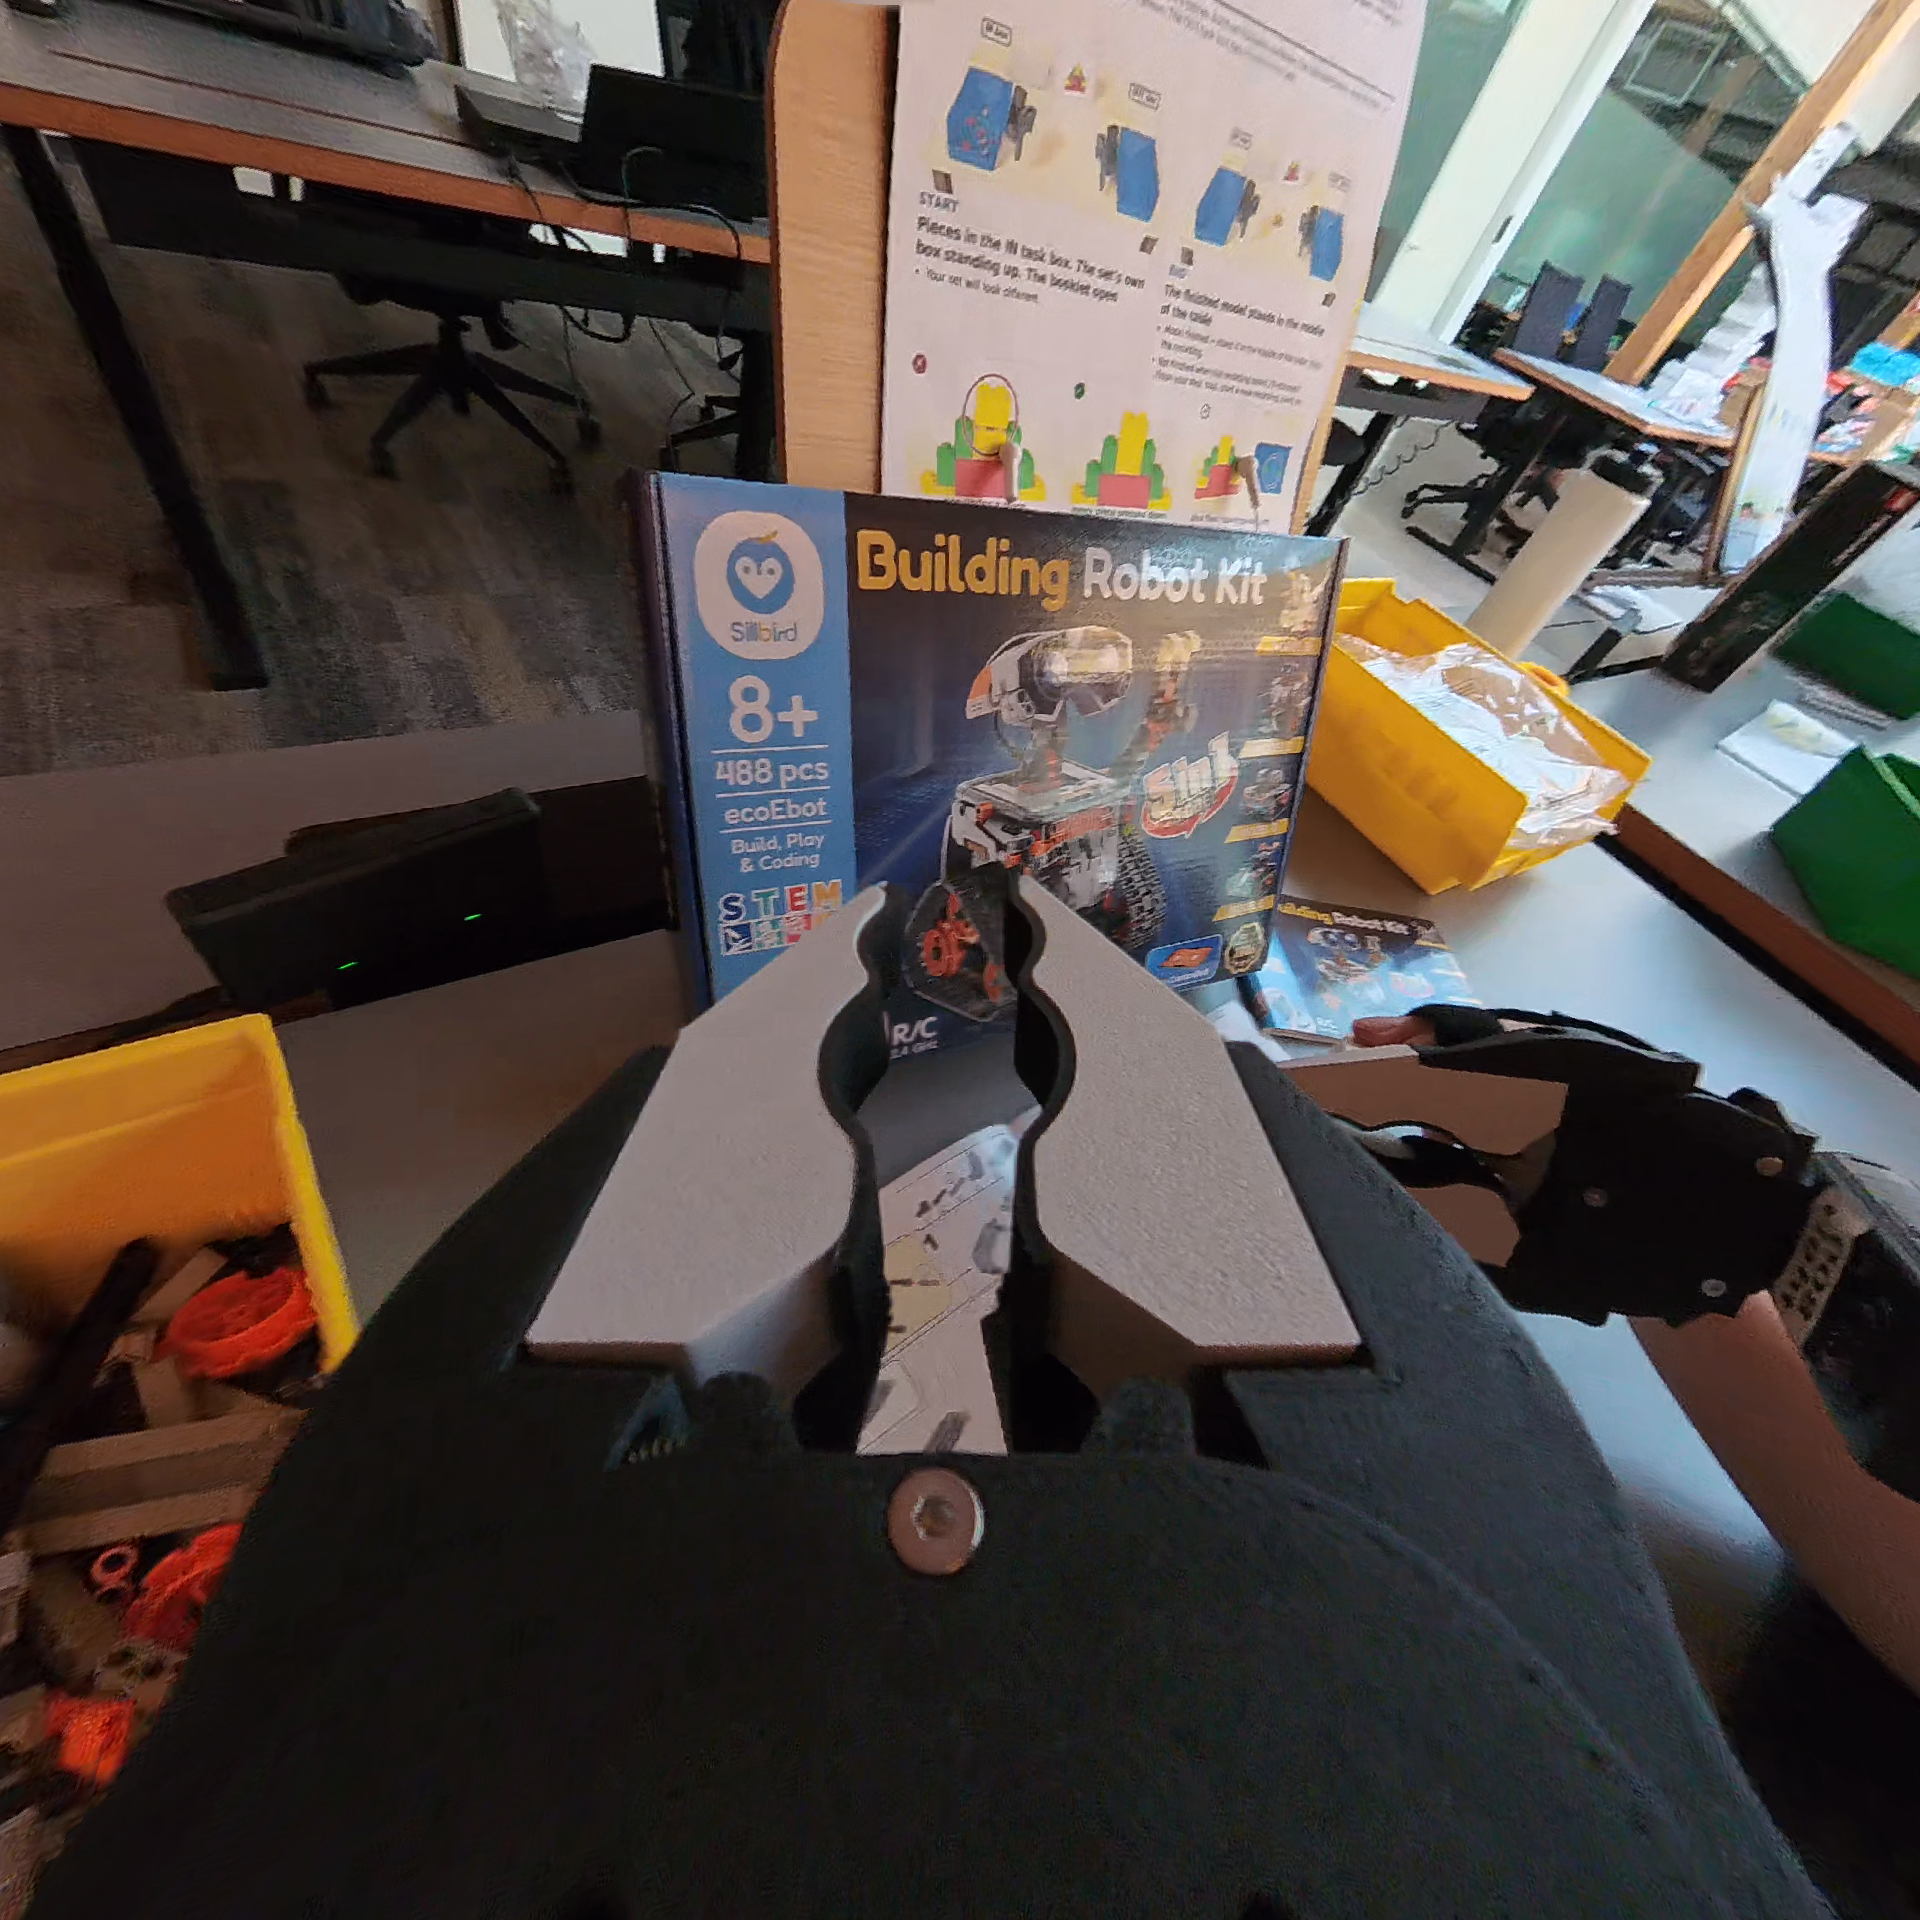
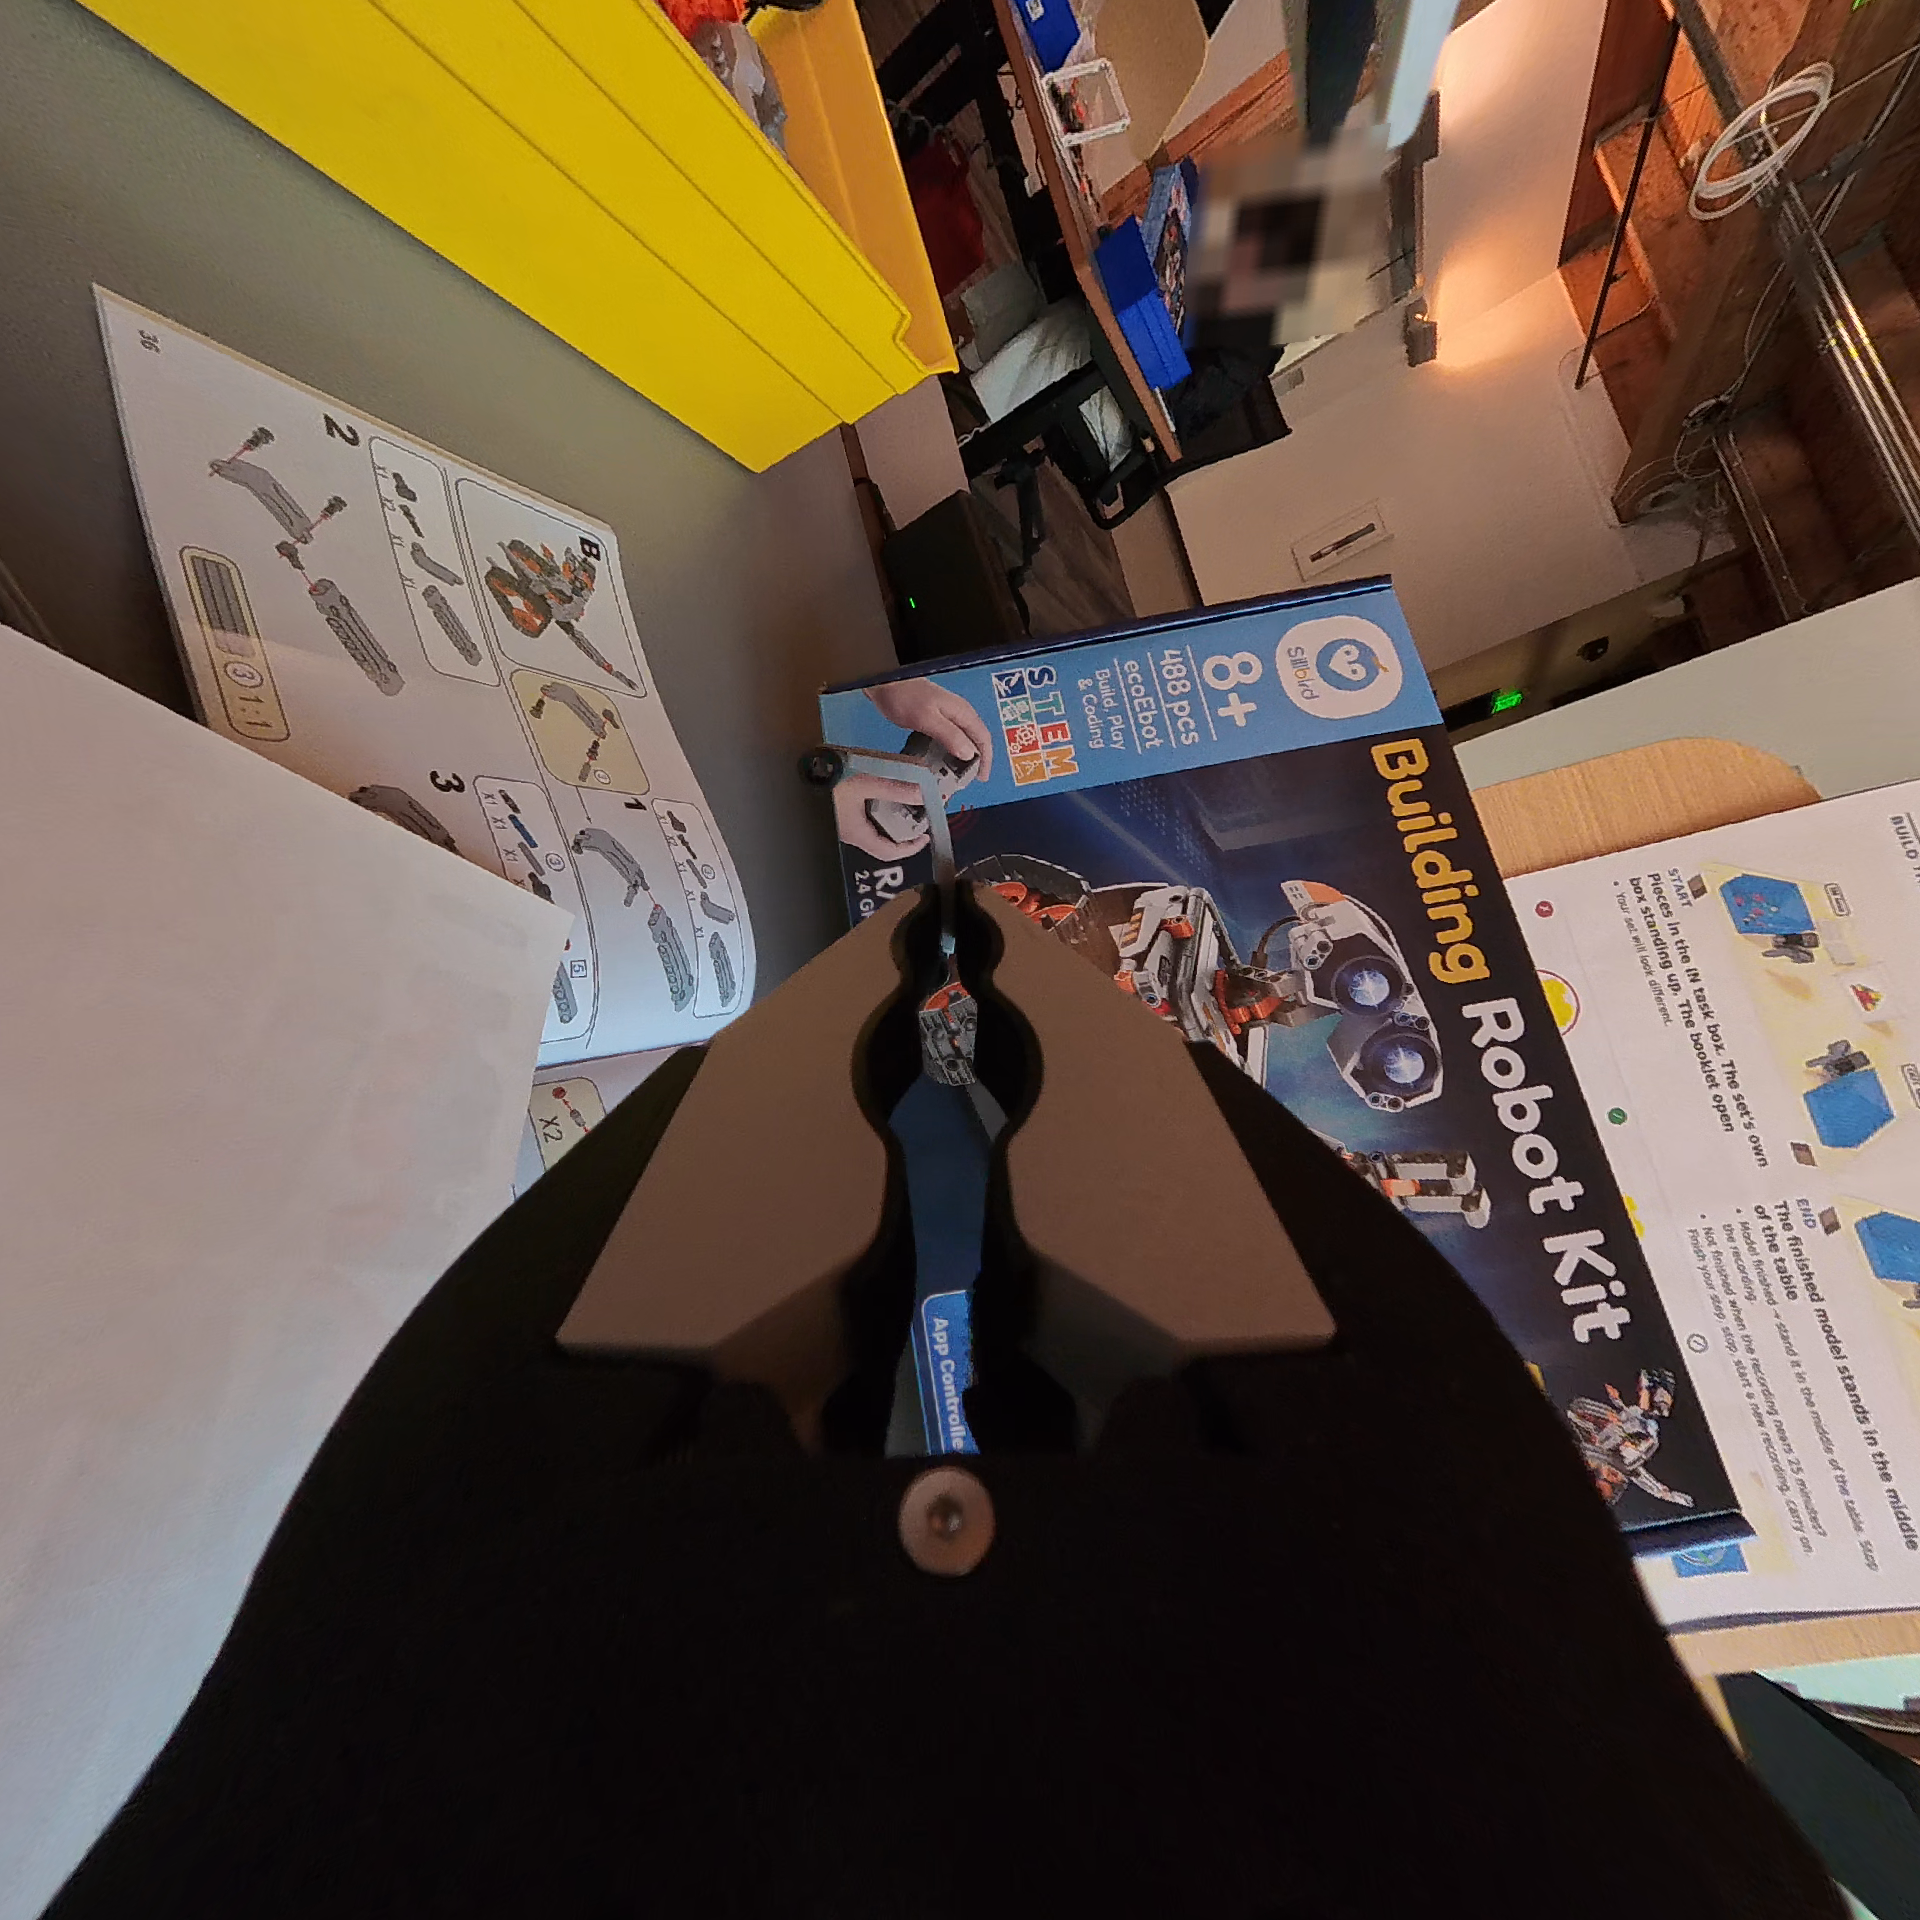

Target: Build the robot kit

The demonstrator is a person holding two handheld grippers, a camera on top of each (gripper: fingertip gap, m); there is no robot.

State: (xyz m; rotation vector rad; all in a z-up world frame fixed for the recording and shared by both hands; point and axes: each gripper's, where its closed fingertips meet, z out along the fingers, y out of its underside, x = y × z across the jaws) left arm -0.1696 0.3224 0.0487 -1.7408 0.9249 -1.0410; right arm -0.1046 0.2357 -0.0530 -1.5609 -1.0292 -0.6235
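My left gripper [image 1: 951,914] holds its jaws a little apart, and between the tips sits a dark piece with orange gear wheels [image 1: 956,961]; whether my fingers [image 1: 727,1164] pinch it or it merely shows through the gap, I cannot tell. Below that gap lies a printed instruction sheet [image 1: 940,1247] on the grey table [image 1: 499,1081]. To my left a yellow bin [image 1: 145,1132] holds orange and grey building parts [image 1: 234,1325].

My right gripper [image 2: 951,899] is closed on a thin grey beam [image 2: 940,842], which runs forward from between the tips to a bend and ends in a small black round piece [image 2: 824,767]. A small grey and orange block [image 2: 948,1029] sits farther back in the gap between my fingers [image 2: 1122,1132]. Beside this gripper lies the open instruction booklet [image 2: 416,644], partly under a blank white sheet [image 2: 208,1039], with a yellow bin wall [image 2: 540,208] past it.

Just ahead stands the blue kit box [image 1: 1039,727] upright on the table. A small leaflet [image 1: 1351,966] lies by its base, near my other gripper [image 1: 1621,1153]. Behind the box a poster with pictures [image 1: 1122,260] leans on a wooden board [image 1: 826,260]. Off to the right a second yellow bin [image 1: 1392,790] holds clear plastic bags [image 1: 1496,717]
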